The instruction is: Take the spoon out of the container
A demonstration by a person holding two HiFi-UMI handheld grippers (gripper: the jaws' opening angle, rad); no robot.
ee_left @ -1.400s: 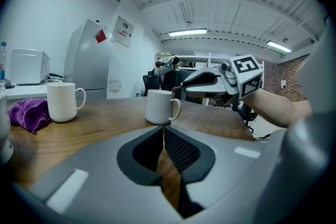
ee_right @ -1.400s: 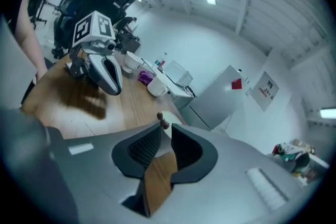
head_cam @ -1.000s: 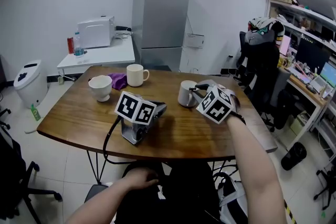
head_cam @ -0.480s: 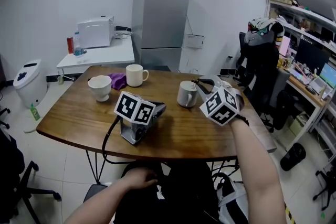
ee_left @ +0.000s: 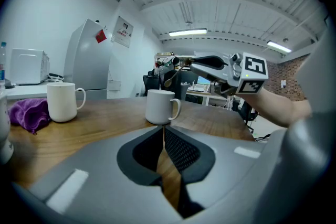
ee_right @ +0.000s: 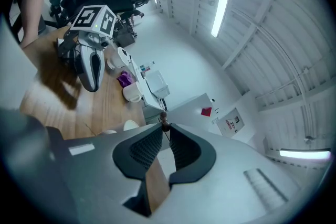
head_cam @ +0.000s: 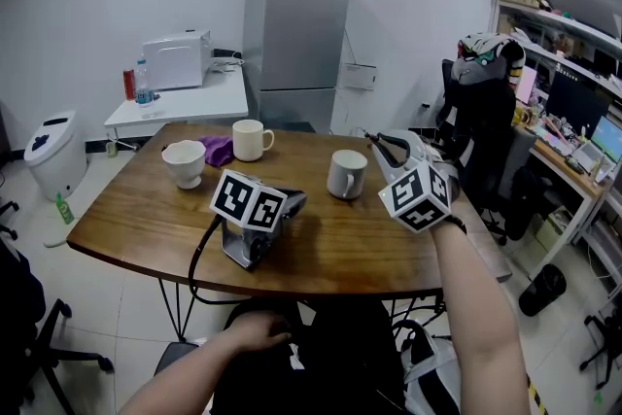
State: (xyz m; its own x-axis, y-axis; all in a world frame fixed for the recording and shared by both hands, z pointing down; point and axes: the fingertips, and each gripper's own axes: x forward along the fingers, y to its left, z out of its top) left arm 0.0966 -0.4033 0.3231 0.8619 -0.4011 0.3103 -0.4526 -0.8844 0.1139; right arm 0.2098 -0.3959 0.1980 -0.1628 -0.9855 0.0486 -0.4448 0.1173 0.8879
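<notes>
- The spoon hangs in the air, clear of the white mug, above it and a little to its right; its bowl end points down.
- The right claw is pinched narrow on the spoon's handle, whose dark tip shows between the pads in the right gripper view.
- The mug stands upright on the wooden surface, handle turned toward the right claw.
- The left claw lies on the surface near its front edge, with no hand on it. Its tips are together and nothing is between them.
- The left hand rests in the person's lap.
- At the far side stand a second mug, a white bowl and, between them, a purple cloth.
</notes>
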